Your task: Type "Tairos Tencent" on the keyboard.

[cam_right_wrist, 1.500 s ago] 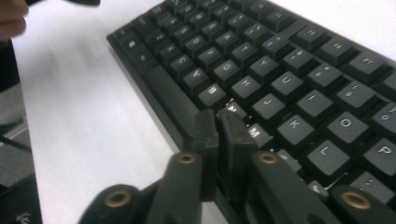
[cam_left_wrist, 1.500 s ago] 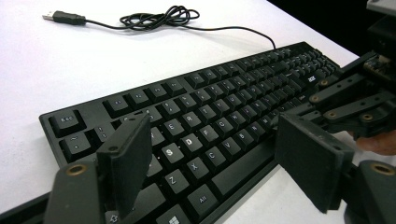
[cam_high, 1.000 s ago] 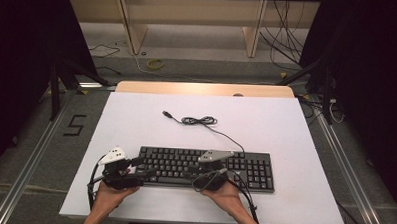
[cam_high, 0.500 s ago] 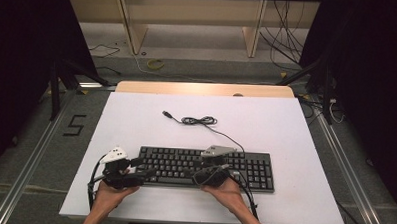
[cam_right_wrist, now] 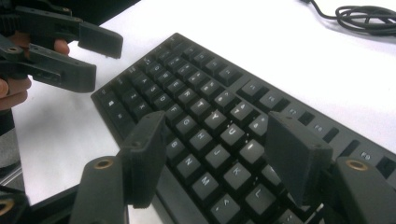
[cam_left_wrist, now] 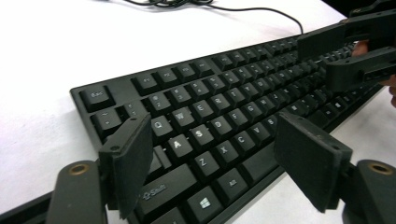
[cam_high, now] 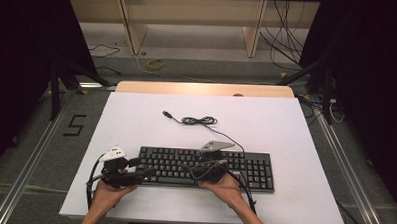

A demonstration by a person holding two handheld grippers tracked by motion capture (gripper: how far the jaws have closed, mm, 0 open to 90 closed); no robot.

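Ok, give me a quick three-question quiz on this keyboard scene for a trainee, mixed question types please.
1. True or false: the keyboard lies near the front edge of the white table.
2. Multiple choice: the keyboard's cable is A) plugged into a laptop, B) lying loose and partly coiled behind the keyboard, C) hanging off the table.
3. How do the jaws of the left hand-held gripper and the right hand-held gripper stand?

Key:
1. True.
2. B.
3. Both open, above the keys with nothing gripped; the right one's jaws have just been opening.
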